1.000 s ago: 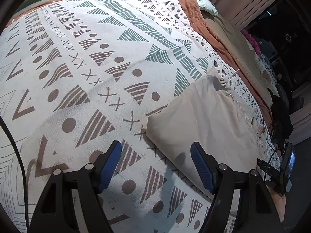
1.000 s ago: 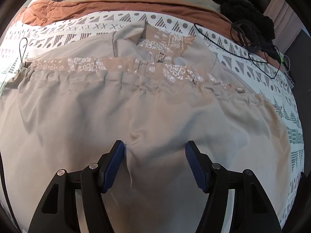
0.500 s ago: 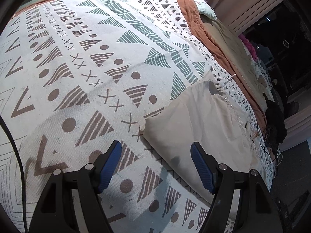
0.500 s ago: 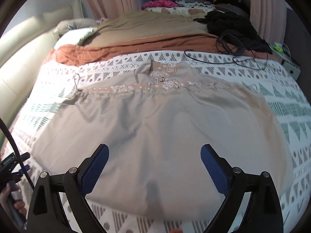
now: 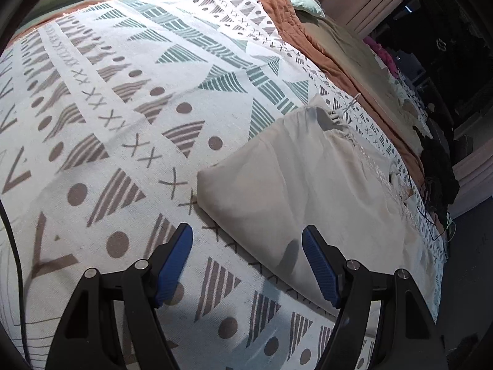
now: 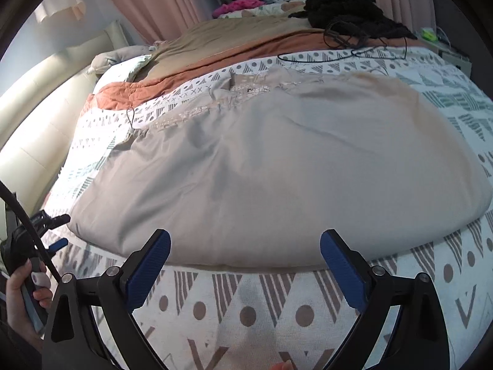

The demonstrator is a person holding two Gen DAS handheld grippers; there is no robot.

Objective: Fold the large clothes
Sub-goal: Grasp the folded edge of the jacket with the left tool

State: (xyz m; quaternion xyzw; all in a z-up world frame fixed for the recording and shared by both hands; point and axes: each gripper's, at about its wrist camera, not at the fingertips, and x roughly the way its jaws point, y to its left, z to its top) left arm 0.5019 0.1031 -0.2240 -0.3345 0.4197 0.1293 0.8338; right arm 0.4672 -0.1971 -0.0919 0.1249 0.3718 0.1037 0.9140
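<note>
A large beige garment [image 6: 277, 160] lies folded flat on the patterned bedspread [image 6: 246, 311], its lace-trimmed waistband [image 6: 246, 88] at the far side. My right gripper [image 6: 245, 265] hovers open and wide just in front of the garment's near folded edge, with nothing between its fingers. In the left wrist view the same garment [image 5: 308, 191] shows its left corner. My left gripper [image 5: 246, 262] hangs open above that corner's near edge and holds nothing. The left gripper [image 6: 46, 228] also shows at the lower left of the right wrist view, held in a person's hand [image 6: 18, 296].
A thin black cable [image 6: 339, 57] and a heap of black clothes [image 6: 348, 12] lie at the far side of the bed. An orange blanket [image 6: 129, 95], a pillow [image 6: 123, 69] and a padded headboard [image 6: 40, 114] are at the left. Pink curtains [image 6: 148, 3] hang behind.
My right gripper has drawn back from over the garment to its near edge, and its jaws have spread wider. The left gripper has shifted only slightly beside the garment's corner.
</note>
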